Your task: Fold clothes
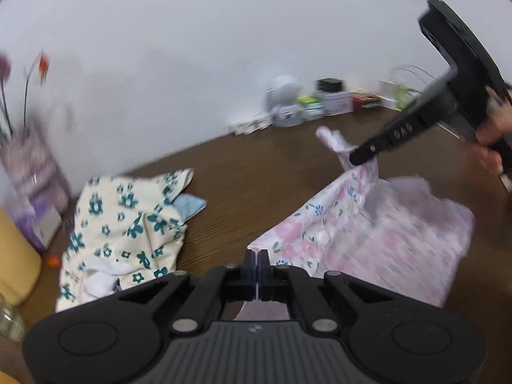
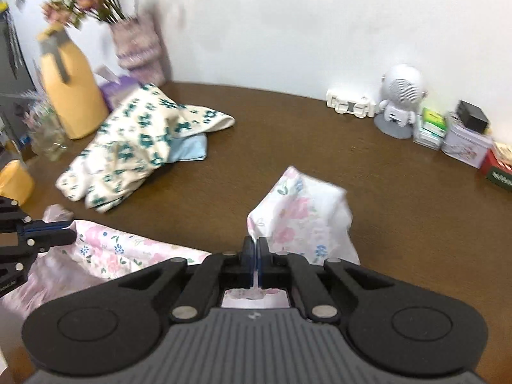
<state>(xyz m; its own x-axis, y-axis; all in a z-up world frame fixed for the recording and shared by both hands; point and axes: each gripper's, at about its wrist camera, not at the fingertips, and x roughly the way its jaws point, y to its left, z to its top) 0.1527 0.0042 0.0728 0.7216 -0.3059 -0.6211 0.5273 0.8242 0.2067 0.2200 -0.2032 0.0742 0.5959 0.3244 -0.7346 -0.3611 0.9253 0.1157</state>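
Left gripper (image 1: 257, 252): jaws pinched together on the near edge of the pink floral garment (image 1: 384, 230), fabric visible between the pads and below them. Same in the right wrist view, where the left gripper (image 2: 68, 233) comes in from the left side, clamped on a pink corner.

Right gripper (image 2: 255, 249): jaws closed on another part of the same pink floral garment (image 2: 300, 217), cloth bunched and lifted off the desk just ahead of the fingertips. In the left wrist view the right gripper (image 1: 358, 158) holds that corner raised, with a hand (image 1: 492, 140) on its handle at the right edge of the frame.

Pink garment hangs between the two grippers over the near middle of the brown wooden desk (image 2: 384, 176); heavy motion blur on it.

Further back toward the desk's left side: cream garment with teal flowers (image 2: 137, 147), crumpled, lying on top of a light blue cloth (image 2: 190, 152).

Left rear corner: orange-yellow jug (image 2: 72, 89), purple patterned vase with flowers (image 2: 140, 48).

Along the back edge by the wall, right side: small white robot figure (image 2: 400, 102), floral tin (image 2: 465, 144), small boxes, details too blurred.
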